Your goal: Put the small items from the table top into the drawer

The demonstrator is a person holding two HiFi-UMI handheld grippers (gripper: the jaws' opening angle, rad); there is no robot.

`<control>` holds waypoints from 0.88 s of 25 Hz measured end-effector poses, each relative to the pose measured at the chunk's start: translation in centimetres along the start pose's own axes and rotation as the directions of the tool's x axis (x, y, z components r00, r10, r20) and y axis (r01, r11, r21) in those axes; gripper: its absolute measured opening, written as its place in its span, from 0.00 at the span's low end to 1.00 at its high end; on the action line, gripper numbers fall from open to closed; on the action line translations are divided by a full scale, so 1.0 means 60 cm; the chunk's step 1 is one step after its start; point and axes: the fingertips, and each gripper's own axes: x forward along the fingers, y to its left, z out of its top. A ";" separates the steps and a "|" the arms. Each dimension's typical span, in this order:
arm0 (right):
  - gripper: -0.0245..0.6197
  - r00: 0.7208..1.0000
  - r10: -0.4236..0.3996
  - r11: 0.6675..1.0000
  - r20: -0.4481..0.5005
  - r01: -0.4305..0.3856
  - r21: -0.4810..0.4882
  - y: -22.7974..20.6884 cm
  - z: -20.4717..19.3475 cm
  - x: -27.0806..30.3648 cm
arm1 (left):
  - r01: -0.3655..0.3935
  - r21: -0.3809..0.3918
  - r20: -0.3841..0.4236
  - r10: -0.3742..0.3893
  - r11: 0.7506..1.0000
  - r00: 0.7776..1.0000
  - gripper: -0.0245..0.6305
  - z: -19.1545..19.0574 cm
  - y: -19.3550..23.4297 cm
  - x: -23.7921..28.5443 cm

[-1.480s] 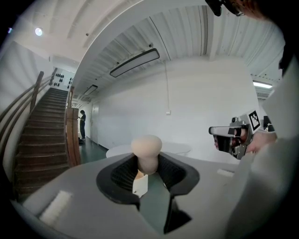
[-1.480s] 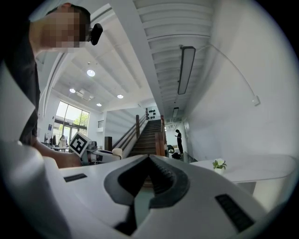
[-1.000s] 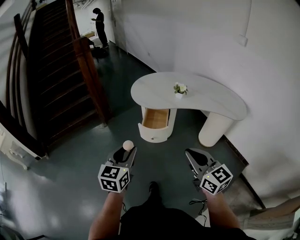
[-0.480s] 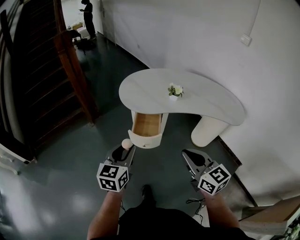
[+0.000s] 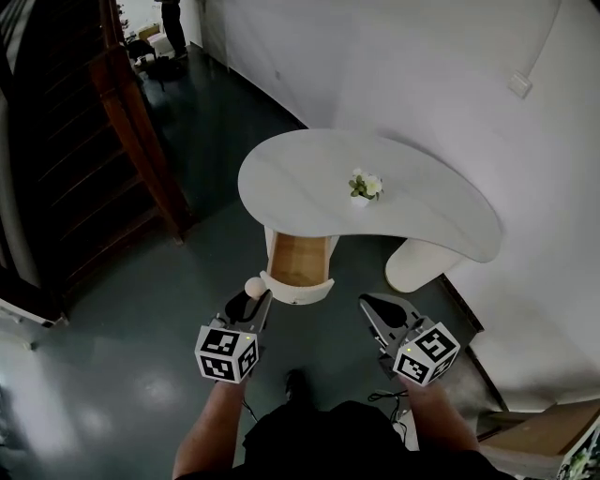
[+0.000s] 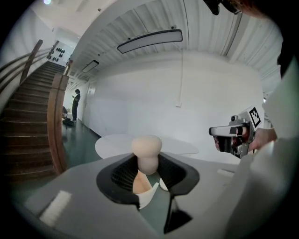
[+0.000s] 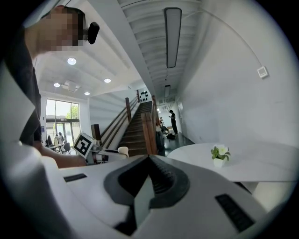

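A beige mushroom-shaped piece [image 6: 146,151] stands upright between the jaws of my left gripper [image 6: 148,175], which is shut on its stem. From the head camera the same piece [image 5: 253,286] shows at the tip of the left gripper [image 5: 251,300], just short of the open drawer [image 5: 300,261]. The drawer hangs under the white curved table [image 5: 300,173] and its wooden inside shows nothing. My right gripper [image 5: 367,302] hovers to the right of the drawer; its jaws [image 7: 150,161] meet with nothing between them. A small potted plant [image 5: 364,187] stands on the table top.
A round white table leg [image 5: 417,264] stands right of the drawer, against the white wall [image 5: 450,75]. A dark wooden staircase [image 5: 75,122] rises at left. A person [image 5: 173,19] stands far down the hall. A cardboard box [image 5: 534,436] lies at lower right.
The table and drawer have come closer and shifted in the head view. Both grippers keep their pose, and the left one still holds the beige piece.
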 end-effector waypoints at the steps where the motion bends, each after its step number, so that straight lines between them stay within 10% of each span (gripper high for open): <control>1: 0.05 1.000 0.002 1.000 -0.003 -0.002 -0.002 -0.004 0.003 0.012 | 0.001 -0.003 -0.001 -0.001 1.000 1.000 0.25 0.002 0.008 0.006; 14: 0.05 0.993 0.118 0.993 -0.029 -0.118 -0.018 -0.034 0.037 0.123 | -0.072 -0.018 0.011 0.072 0.997 0.997 0.25 0.030 0.064 0.029; 22: 0.05 0.957 0.286 0.958 -0.045 -0.287 -0.012 -0.106 0.043 0.193 | -0.245 -0.060 -0.010 0.245 0.968 0.970 0.25 0.032 0.098 0.071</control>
